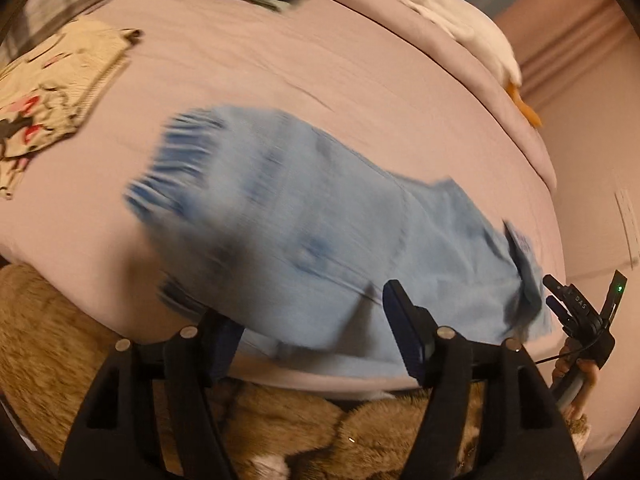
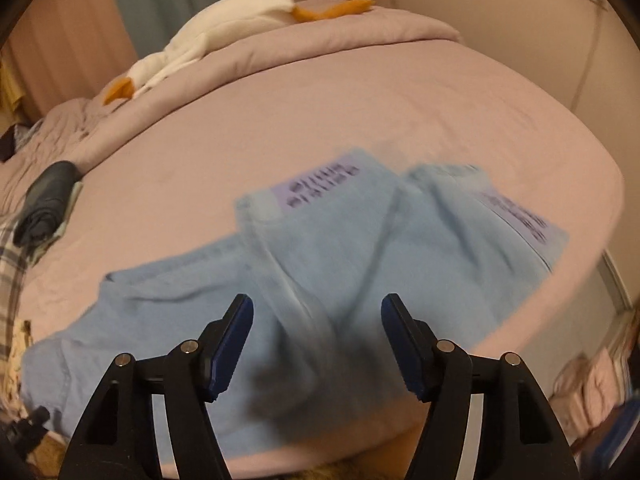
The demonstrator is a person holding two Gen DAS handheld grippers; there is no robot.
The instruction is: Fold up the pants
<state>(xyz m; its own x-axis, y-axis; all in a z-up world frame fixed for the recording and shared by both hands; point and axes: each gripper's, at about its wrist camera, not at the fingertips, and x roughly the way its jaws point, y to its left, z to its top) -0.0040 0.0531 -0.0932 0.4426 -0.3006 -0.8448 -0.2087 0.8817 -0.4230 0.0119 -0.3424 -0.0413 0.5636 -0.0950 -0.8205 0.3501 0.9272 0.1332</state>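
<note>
Light blue pants [image 1: 320,232] lie on the pink bed [image 1: 280,80], folded over, with the gathered waistband toward the left in the left wrist view. My left gripper [image 1: 316,324] hovers open over their near edge, pads apart and pinching nothing. In the right wrist view the pants [image 2: 320,248] show two purple printed labels at the far end. My right gripper [image 2: 318,308] is open above the cloth with nothing held. The right gripper [image 1: 576,308] also shows at the right edge of the left wrist view, held in a hand.
A white plush goose [image 2: 224,28] with orange feet lies at the far side of the bed. A folded beige printed garment [image 1: 52,88] sits at the left. Dark rolled clothes [image 2: 44,200] and a plaid cloth are nearby. A brown furry rug [image 1: 280,420] lies below the bed's near edge.
</note>
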